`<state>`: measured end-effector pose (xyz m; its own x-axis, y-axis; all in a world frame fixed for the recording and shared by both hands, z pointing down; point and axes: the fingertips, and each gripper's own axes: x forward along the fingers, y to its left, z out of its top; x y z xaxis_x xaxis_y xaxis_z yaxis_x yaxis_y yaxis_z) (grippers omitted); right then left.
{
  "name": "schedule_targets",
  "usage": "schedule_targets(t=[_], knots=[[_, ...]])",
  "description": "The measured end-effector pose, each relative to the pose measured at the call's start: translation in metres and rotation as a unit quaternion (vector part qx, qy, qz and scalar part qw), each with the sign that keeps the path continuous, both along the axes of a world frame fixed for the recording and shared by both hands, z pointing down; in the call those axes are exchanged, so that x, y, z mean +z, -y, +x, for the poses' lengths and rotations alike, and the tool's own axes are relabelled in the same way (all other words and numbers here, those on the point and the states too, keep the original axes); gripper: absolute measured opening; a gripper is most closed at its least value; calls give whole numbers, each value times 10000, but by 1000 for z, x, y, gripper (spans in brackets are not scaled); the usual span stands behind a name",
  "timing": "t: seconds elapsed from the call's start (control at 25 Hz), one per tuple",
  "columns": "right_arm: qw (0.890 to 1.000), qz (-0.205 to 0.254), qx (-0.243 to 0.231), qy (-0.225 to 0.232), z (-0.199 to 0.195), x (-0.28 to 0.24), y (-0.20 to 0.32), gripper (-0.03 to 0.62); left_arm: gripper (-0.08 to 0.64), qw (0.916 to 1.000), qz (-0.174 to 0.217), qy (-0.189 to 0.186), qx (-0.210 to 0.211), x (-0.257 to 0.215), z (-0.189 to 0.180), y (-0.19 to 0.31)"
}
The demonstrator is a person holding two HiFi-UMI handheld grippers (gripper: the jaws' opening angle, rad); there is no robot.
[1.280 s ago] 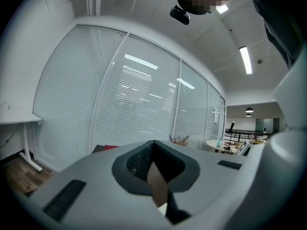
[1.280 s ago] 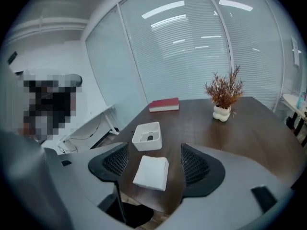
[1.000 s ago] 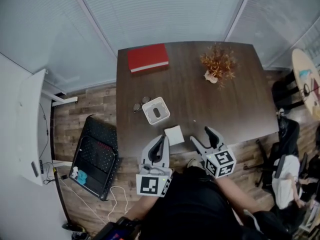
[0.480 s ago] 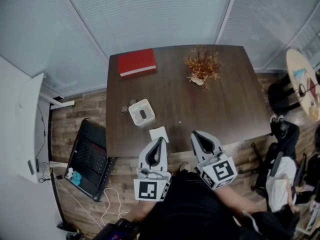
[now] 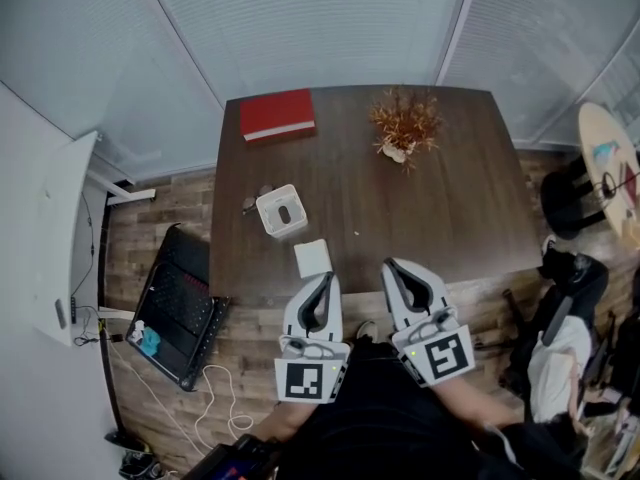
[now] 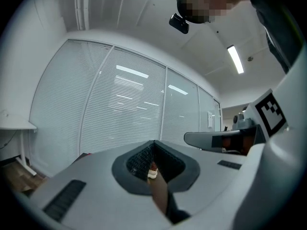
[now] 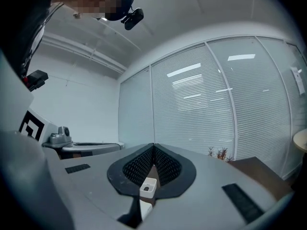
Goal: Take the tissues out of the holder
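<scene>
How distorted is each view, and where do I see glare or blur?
Head view: fisheye bows the table edges; light even, sharp. Left gripper view: dark round corners, ceiling lamp blown out. Right gripper view: same vignette, lamp reflections on the blinds.

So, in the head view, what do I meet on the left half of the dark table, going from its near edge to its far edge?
Nearest first: flat white square tissue → white square tissue holder with a dark slot → red rectangular book.
</scene>
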<state>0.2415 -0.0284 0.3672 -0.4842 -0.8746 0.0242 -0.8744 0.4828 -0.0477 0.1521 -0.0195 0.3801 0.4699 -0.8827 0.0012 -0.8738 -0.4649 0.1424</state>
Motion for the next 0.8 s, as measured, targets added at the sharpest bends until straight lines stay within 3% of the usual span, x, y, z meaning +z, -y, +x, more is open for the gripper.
schedule_targets(t=[0.32, 0.8], knots=[[9988, 179, 58, -454, 8, 2, -23, 11, -3, 9999, 121, 1, -36, -3, 15, -20], [9996, 50, -63, -259, 19, 9, -38, 11, -3, 10000, 66, 15, -28, 1, 32, -35]])
